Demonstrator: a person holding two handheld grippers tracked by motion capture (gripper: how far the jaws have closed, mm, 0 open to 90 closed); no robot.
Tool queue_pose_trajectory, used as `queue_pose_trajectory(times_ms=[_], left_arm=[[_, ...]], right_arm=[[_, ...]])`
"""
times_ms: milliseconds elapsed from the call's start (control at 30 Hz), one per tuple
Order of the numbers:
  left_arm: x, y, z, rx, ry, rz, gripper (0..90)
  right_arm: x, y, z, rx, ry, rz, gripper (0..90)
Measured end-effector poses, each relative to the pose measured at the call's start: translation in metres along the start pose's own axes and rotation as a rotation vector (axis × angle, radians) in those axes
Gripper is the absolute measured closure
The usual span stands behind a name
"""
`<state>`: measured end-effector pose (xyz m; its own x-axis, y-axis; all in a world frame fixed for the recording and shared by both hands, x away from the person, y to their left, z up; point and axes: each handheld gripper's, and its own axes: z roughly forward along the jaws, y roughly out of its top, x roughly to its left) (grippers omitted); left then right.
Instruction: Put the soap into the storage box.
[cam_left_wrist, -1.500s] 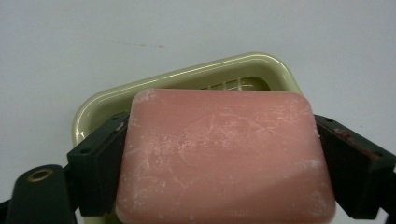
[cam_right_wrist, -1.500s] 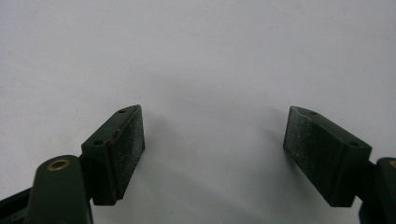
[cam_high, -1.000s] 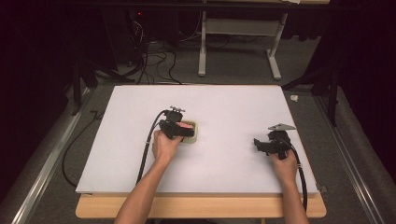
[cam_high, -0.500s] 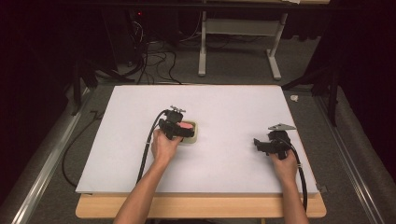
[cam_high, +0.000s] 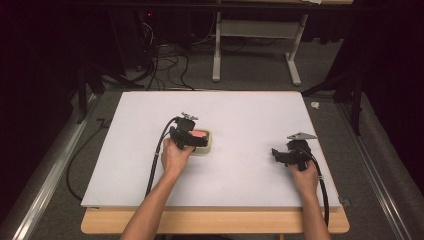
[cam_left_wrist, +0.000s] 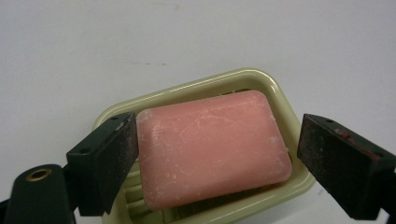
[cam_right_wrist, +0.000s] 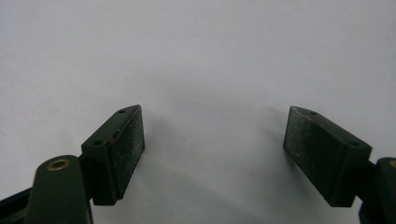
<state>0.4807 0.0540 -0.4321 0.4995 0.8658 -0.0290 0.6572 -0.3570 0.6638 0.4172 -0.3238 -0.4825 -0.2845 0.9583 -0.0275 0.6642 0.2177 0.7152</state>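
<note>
Left gripper (cam_left_wrist: 217, 154) fingers spread wide around the pink soap (cam_left_wrist: 212, 147) in its dish (cam_left_wrist: 285, 100); right gripper (cam_right_wrist: 212, 154) fingers wide apart, empty, over the desk (cam_high: 250, 115)

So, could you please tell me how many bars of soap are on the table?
1: the pink soap bar lies in the pale dish, left of the table's centre, between the open left tongs.
</note>
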Motion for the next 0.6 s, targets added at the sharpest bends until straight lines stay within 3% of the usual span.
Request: queue_pose_trajectory(times_ms=[600], left_arm=[[0.009, -0.011, -0.020, -0.050, 0.013, -0.006, 15.1]], right_arm=[[0.000, 0.000, 0.000, 0.000, 0.000, -0.001, 21.1]])
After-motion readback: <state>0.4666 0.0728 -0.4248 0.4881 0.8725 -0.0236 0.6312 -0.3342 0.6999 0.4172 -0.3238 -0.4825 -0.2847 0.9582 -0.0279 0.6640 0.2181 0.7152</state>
